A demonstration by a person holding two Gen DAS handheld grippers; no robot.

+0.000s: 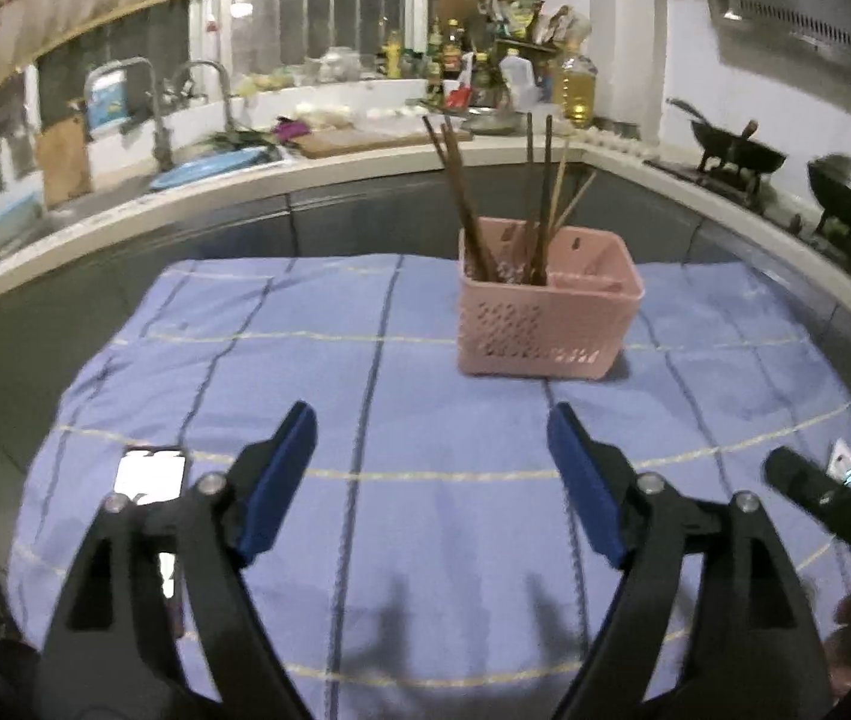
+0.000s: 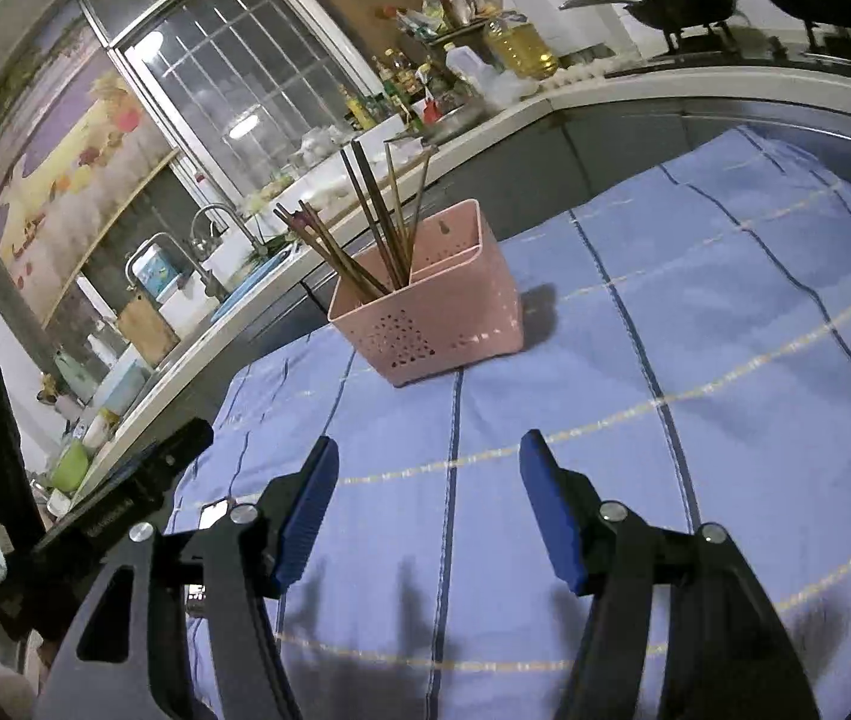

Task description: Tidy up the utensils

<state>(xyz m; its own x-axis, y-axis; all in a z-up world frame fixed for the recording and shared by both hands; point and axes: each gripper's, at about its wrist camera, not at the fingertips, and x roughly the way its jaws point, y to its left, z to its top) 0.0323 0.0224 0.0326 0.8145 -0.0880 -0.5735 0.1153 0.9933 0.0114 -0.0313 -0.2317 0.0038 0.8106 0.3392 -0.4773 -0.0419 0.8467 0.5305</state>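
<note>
Pink plastic is what the holder (image 1: 545, 324) is made of, and it's parked toward the far edge of the bench (image 1: 317, 396), a bit right of the middle, so it's judged to have been set there as the drop-off spot. Its walls are punched with little holes, and it's split into two compartments. All the chopsticks (image 1: 536, 204) are stood in the left compartment, dark brown ones mixed with a few paler ones, fanned out and leaning against the rim; the right compartment looks bare, though its bottom can't be seen. No loose utensils are spotted on the blue checked cloth, so the sorting is guessed to be pretty much done.

Both tools are kept back near the front edge, well apart from the holder. The left tool (image 1: 431, 468) is spread wide with nothing between its pads, and the right tool (image 2: 428, 510) is released too, also empty. A lit phone (image 1: 149, 474) is left by the near left corner.
</note>
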